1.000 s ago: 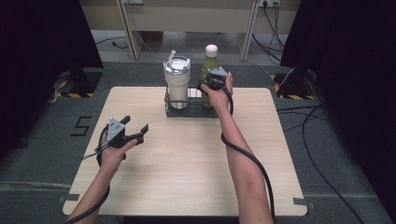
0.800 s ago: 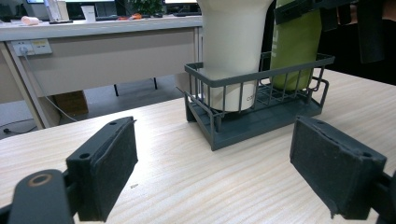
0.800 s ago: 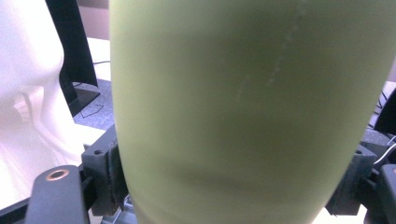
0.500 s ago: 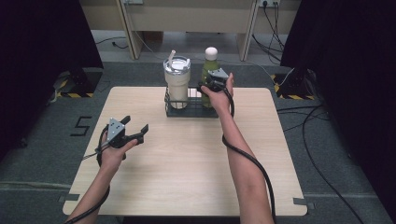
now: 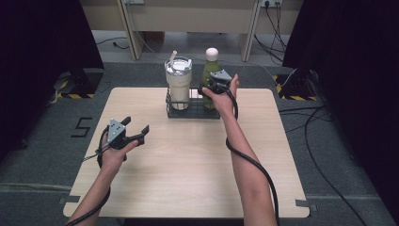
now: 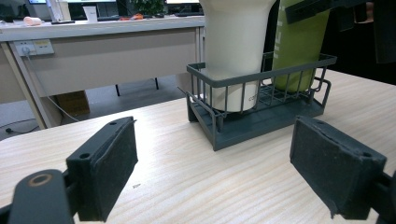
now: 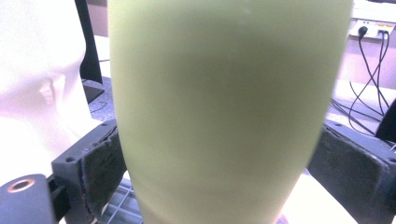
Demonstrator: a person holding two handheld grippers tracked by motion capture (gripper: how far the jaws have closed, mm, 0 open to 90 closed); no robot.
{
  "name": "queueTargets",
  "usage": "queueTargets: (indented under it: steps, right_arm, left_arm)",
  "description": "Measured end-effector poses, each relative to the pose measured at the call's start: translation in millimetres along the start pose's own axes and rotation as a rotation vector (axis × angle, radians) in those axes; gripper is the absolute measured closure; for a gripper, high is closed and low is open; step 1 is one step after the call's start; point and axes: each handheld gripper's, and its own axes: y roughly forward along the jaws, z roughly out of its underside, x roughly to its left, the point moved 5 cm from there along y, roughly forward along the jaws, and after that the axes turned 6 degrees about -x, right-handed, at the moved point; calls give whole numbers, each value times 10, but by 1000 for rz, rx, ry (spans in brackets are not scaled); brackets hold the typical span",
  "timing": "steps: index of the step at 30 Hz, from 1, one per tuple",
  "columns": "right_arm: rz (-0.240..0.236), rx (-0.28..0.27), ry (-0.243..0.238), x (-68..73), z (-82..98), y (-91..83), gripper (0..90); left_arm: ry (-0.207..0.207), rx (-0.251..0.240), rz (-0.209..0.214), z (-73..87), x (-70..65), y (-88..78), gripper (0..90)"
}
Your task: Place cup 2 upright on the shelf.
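In rack (image 5: 193, 113), right claw (image 5: 210, 88) just loosened around green bottle (image 5: 209, 80).

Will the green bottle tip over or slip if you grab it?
The green bottle is tall and narrow, so a push up high would probably tip it, though the wire basket around its base should catch it. Its smooth, rounded sides look a bit slippery to grip. It seems stiff, likely metal, so squeezing shouldn't dent it.
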Motion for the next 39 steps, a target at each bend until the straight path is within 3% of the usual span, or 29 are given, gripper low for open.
queueTargets:
  steps: [11,22,39]
  right_arm:
    - [-22,-4,11,-14,31,-138,67]
    - [-37,-22,-13,-19,53,-364,68]
    - [-44,-19,-14,-84,217,-697,68]
  left_arm:
    - [-1,0,-5,0,13,-9,141]
    - [3,3,-7,8,5,-5,141]
    - [5,-1,-8,-19,0,-18,141]
